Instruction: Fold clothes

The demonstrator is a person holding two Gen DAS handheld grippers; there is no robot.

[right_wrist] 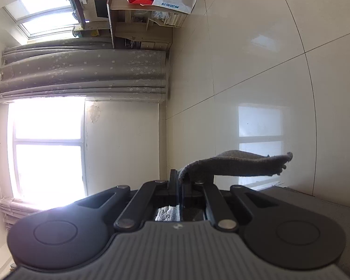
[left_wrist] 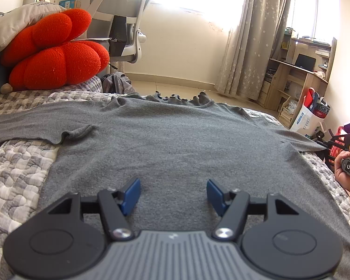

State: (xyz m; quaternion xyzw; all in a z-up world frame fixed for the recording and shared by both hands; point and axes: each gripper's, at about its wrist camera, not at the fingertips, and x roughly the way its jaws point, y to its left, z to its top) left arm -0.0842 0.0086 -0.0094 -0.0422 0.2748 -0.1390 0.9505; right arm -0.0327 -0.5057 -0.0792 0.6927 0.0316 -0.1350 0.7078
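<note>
A grey long-sleeved top point(left_wrist: 175, 140) lies spread flat on the quilted bed, collar at the far edge, one sleeve stretched out to the left. My left gripper point(left_wrist: 173, 194) is open, its blue pads just above the lower middle of the top, holding nothing. My right gripper point(right_wrist: 179, 184) is shut on the end of the right grey sleeve point(right_wrist: 233, 164), which sticks out past the fingers; the view is rolled sideways over the floor. In the left wrist view the right gripper point(left_wrist: 324, 148) shows at the far right edge, at the sleeve's tip.
A red knitted cushion point(left_wrist: 56, 53) and grey pillow sit on the bed at the left. An office chair point(left_wrist: 126, 23), a curtain point(left_wrist: 252, 42), a wooden desk point(left_wrist: 298, 74) and shopping bags point(left_wrist: 310, 114) stand beyond the bed. Tiled floor point(right_wrist: 256, 58) lies to the right.
</note>
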